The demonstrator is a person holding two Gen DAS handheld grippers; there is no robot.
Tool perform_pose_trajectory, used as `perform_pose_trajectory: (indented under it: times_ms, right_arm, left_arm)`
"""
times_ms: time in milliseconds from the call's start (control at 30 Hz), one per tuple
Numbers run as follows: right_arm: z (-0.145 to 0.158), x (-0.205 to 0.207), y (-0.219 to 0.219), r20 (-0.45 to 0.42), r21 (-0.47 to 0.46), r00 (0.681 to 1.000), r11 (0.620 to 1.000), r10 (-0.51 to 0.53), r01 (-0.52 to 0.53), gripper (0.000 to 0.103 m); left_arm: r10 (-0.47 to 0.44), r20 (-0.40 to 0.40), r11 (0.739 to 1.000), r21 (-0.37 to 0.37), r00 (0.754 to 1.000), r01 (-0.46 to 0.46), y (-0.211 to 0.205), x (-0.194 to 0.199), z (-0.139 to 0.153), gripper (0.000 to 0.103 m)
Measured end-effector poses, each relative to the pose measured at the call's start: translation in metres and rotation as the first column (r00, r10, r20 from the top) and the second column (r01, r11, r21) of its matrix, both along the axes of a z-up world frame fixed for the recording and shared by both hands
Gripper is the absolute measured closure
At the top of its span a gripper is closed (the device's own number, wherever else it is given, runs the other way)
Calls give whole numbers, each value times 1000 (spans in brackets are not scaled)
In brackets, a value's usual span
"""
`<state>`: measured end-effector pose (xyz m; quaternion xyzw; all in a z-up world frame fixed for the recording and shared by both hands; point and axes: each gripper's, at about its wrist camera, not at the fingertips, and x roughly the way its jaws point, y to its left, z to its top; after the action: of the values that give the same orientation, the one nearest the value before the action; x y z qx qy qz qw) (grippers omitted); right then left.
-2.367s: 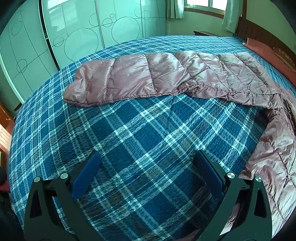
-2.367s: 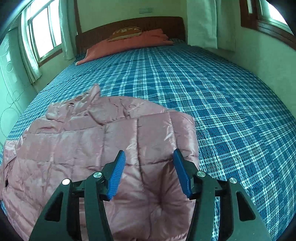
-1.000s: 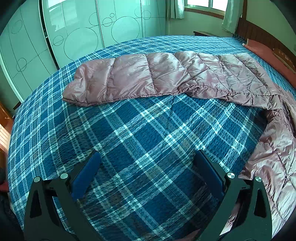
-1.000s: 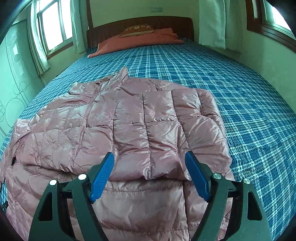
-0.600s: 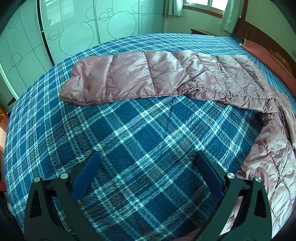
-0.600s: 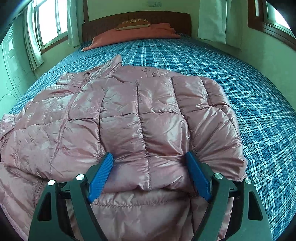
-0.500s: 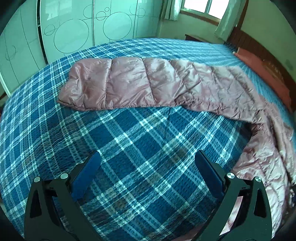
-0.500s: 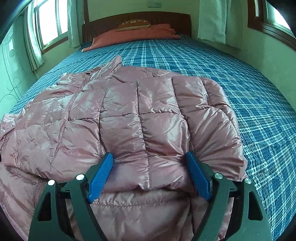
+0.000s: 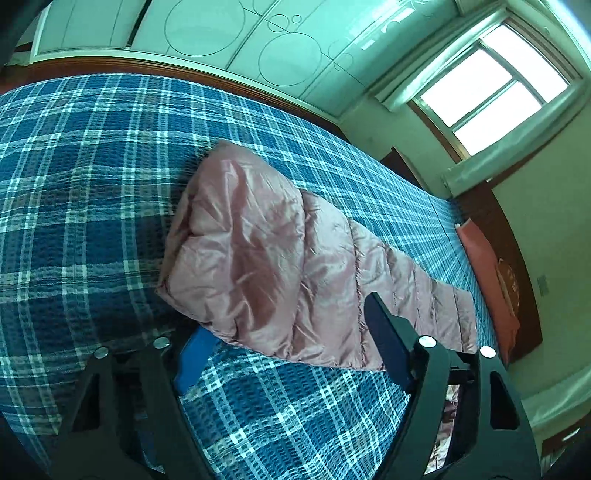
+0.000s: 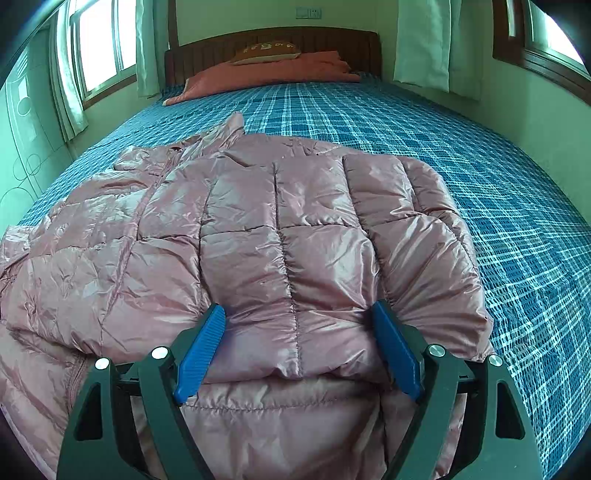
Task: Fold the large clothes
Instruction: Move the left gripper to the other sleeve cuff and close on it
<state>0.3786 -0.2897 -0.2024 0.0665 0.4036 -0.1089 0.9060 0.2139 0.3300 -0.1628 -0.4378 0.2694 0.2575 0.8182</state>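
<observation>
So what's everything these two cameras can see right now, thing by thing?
puffer jacket: one, shiny pink, on the bed, one sleeve folded over its body
outstretched sleeve: one, pink, flat on the bedspread
bedspread: one, blue plaid, covering the bed
pillow: one, brown, at the headboard
folded blanket: one, coral, under the pillow
windows: curtained, on the side walls
wardrobe doors: pale, circle pattern
left gripper: black, blue pads, around the sleeve's edge
right gripper: same, open, astride the folded sleeve
</observation>
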Motion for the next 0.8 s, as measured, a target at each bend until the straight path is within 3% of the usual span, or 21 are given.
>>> perform_pose_trajectory:
  times_ms: [67, 133, 300, 367, 433, 500, 533, 567, 700, 800]
  right_arm:
    - [0, -1, 0, 2, 0, 1000, 1000, 0, 0, 23]
    - [1, -1, 0, 2, 0, 1000, 1000, 0, 0, 23]
    - [2, -2, -1, 5, 3, 1000, 1000, 0, 0, 23]
    - [2, -2, -1, 6, 3, 1000, 1000, 0, 0, 23]
    - [2, -2, -1, 7, 4, 1000, 1000, 0, 0, 23]
    - [2, -2, -1, 8, 4, 1000, 1000, 0, 0, 23]
    - [2, -2, -1, 8, 4, 1000, 1000, -1, 0, 23]
    - [2, -3, -1, 8, 4, 1000, 1000, -1, 1, 23]
    - [2, -3, -1, 9, 2, 1000, 1000, -1, 1, 23]
    - [3, -3, -2, 9, 3, 1000, 1000, -1, 1, 23]
  left_arm:
    - [25, -6, 1000, 16, 1000, -25, 4, -1, 1, 59]
    - [28, 6, 1000, 10, 1000, -28, 5, -4, -1, 76]
    - [51, -10, 999, -1, 999, -51, 7, -1, -3, 77]
    - [60, 1, 998, -10, 998, -60, 9, 0, -4, 70]
    - [65, 7, 998, 0, 998, -65, 10, 3, -4, 70]
    - [57, -16, 997, 46, 998, -56, 9, 9, 1, 76]
    - [52, -28, 996, 67, 998, -50, 7, 18, 5, 88]
    - [46, -40, 995, 94, 998, -42, 4, 24, 10, 92]
    - [7, -16, 979, 203, 1000, -3, -15, 36, 37, 96]
    - [-80, 22, 951, 302, 997, 70, -49, 58, 65, 97]
